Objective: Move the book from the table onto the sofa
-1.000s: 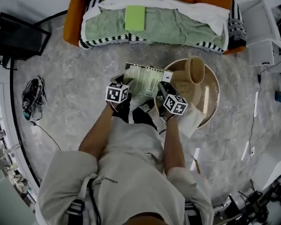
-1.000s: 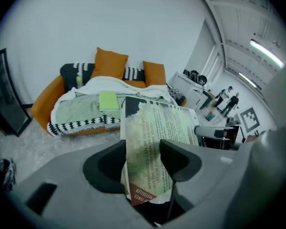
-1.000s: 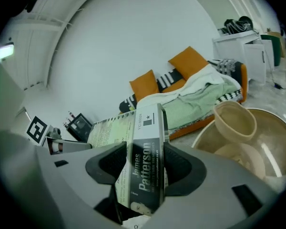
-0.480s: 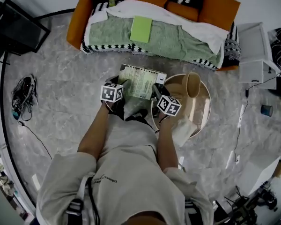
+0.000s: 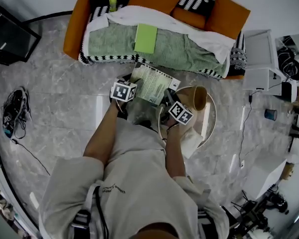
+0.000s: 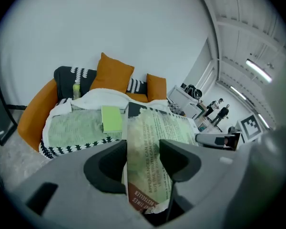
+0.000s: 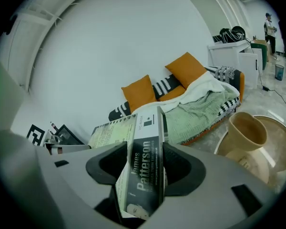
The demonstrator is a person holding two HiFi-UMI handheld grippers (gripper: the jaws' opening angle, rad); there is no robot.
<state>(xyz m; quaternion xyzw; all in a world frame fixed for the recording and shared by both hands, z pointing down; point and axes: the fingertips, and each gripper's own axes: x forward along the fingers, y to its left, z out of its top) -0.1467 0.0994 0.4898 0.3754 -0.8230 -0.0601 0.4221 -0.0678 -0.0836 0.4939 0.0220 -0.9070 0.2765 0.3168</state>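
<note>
A paperback book with a pale green back cover hangs in the air between both grippers, just short of the sofa's front edge. My left gripper is shut on the book's left edge. My right gripper is shut on the book's black and white spine. The orange sofa lies ahead, draped with a green patterned throw and a white blanket. Seen from the left gripper view, the sofa is beyond the book.
A light green pad lies on the sofa seat. Orange cushions and a striped black pillow line the back. The round wooden table with a tan cup stands at my right. White cabinets are further right.
Both grippers have carried the book away from the table toward the sofa. The sofa's front edge is now nearer to the book.
</note>
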